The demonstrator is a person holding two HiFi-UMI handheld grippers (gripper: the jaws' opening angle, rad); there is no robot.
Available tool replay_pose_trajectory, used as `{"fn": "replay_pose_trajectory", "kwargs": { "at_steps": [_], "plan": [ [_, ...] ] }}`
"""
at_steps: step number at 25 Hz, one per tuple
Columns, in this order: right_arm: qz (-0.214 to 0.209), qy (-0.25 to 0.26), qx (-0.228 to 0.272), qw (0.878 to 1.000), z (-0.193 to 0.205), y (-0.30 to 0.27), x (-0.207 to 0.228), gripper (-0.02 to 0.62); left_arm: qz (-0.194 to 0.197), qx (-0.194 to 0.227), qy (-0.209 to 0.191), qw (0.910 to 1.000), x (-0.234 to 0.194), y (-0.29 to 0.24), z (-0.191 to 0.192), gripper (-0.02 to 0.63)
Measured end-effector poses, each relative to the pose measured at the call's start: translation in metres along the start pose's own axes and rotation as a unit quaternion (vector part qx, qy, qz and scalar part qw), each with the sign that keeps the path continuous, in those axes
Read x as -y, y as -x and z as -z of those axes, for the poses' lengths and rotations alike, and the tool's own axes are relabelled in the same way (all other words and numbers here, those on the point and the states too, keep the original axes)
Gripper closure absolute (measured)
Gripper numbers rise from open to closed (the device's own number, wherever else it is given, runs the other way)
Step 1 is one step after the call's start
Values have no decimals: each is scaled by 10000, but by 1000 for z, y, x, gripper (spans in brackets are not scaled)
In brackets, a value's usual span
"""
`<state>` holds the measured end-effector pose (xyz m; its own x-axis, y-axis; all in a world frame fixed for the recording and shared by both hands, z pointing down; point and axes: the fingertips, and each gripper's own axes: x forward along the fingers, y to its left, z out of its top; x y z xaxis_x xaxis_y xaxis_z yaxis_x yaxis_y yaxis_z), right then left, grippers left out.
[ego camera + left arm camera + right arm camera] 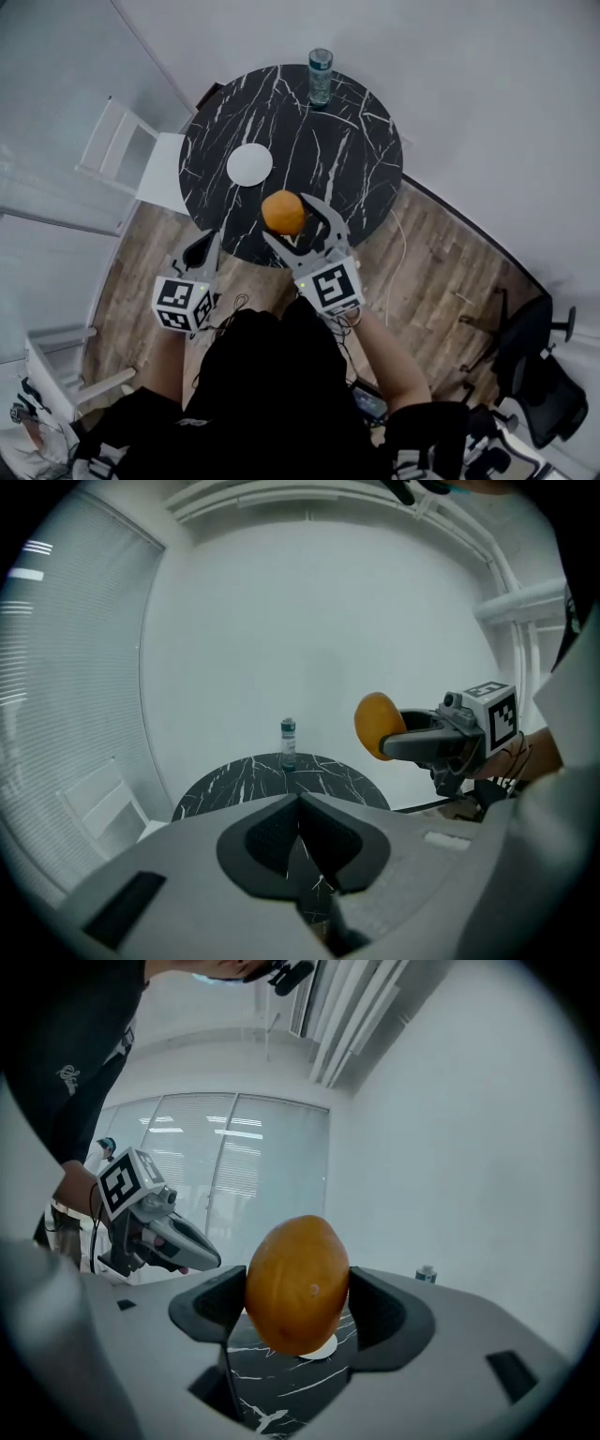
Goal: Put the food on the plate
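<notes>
An orange fruit (282,212) is clamped between the jaws of my right gripper (293,218), held in the air above the near edge of the round black marble table (337,159). The right gripper view shows the same fruit (297,1283) filling the gap between both pads. A small white plate (249,164) lies on the table's left part, beyond and left of the fruit; a sliver of the plate (323,1346) shows under the fruit. My left gripper (202,249) hangs shut and empty at the table's near left edge. From the left gripper view the fruit (377,725) shows at right.
A water bottle (321,76) stands at the table's far edge, also seen as a small bottle (288,742) from the left gripper. A white chair (141,159) sits left of the table. An office chair (544,375) stands at the lower right on the wooden floor.
</notes>
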<state>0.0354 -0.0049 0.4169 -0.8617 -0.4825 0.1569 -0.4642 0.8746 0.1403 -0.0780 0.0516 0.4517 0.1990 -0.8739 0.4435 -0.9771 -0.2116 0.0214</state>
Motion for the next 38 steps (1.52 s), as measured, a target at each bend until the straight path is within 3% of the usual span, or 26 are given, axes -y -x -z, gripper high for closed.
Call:
{"fn": "replay_pose_trajectory", "kwargs": {
  "at_steps": [6,10,12,16,20,24,34,38],
  "plan": [
    [-358,-112,-188,9991,34,-30,12,262,-118,-295,330,9989,-3,-23,13,606],
    [-609,181,-182,9978,41,-52,10,262,443,-89,761,9961,7,-35,-7,600],
    [-756,386,-192,9962,46,-61,6,262,735,1,929,9930,9,-41,-16,561],
    [-866,504,-163,9948,54,-77,6,262,1528,73,1341,9791,13,-64,-35,489],
    [-969,441,-108,9943,53,-87,10,262,1861,94,1618,9691,6,-89,-51,403],
    [-1013,508,-96,9935,50,-102,19,262,2218,-19,1958,9552,3,-105,-59,373],
    [-1181,544,56,9915,40,-155,12,262,2441,-192,2019,9483,-39,-132,-63,341],
    [-1176,425,21,9921,42,-177,6,262,2430,-274,1944,9500,-57,-141,-58,342]
  ]
}}
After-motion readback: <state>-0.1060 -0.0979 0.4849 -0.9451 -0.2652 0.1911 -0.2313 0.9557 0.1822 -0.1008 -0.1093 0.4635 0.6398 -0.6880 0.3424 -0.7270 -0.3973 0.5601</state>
